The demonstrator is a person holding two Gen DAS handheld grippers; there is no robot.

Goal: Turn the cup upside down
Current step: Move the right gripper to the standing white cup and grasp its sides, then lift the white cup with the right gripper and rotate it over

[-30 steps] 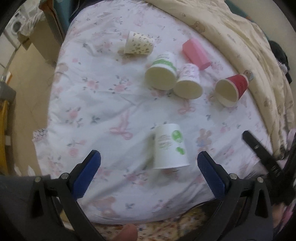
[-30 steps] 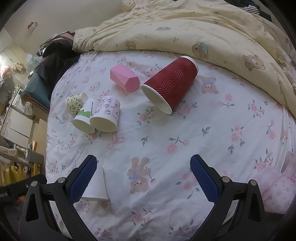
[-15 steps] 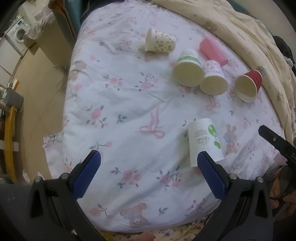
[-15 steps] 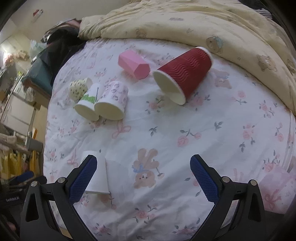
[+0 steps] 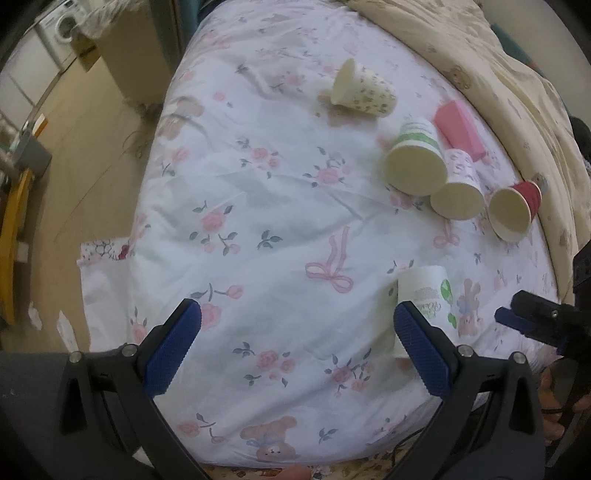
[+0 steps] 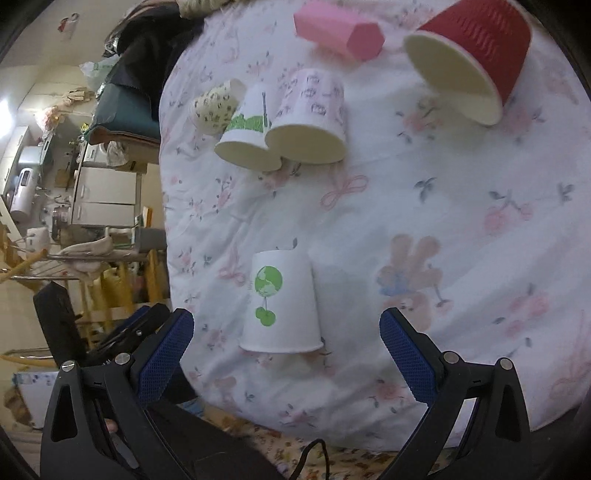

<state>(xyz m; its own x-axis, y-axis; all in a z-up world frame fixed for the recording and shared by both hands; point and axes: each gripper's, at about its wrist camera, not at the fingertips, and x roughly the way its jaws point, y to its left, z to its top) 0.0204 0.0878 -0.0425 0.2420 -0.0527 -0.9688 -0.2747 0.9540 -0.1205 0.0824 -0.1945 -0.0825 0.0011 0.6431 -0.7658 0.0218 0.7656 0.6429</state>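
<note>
A white paper cup with a green globe print (image 6: pixel 280 302) stands upside down on the floral bed sheet, between and just beyond my right gripper's fingers. My right gripper (image 6: pixel 286 341) is open and empty. The same cup (image 5: pixel 424 295) shows in the left wrist view, partly behind my right finger pad (image 5: pixel 421 347). My left gripper (image 5: pixel 295 341) is open and empty over bare sheet. Farther back several cups lie on their sides: a red one (image 6: pixel 469 66), a pink-print one (image 6: pixel 310 122), a green-banded one (image 6: pixel 247 129) and a speckled one (image 6: pixel 214 107).
A pink box (image 6: pixel 338 29) lies beyond the cups. A cream quilt (image 5: pixel 498 74) borders the sheet's far right side. The bed's edge (image 5: pixel 122 258) drops to a wooden floor on the left, with furniture (image 6: pixel 103 192) beyond.
The left gripper has swung left, leaving the globe cup at its right finger. The right gripper has moved left and closer, so the globe cup now stands between its fingers.
</note>
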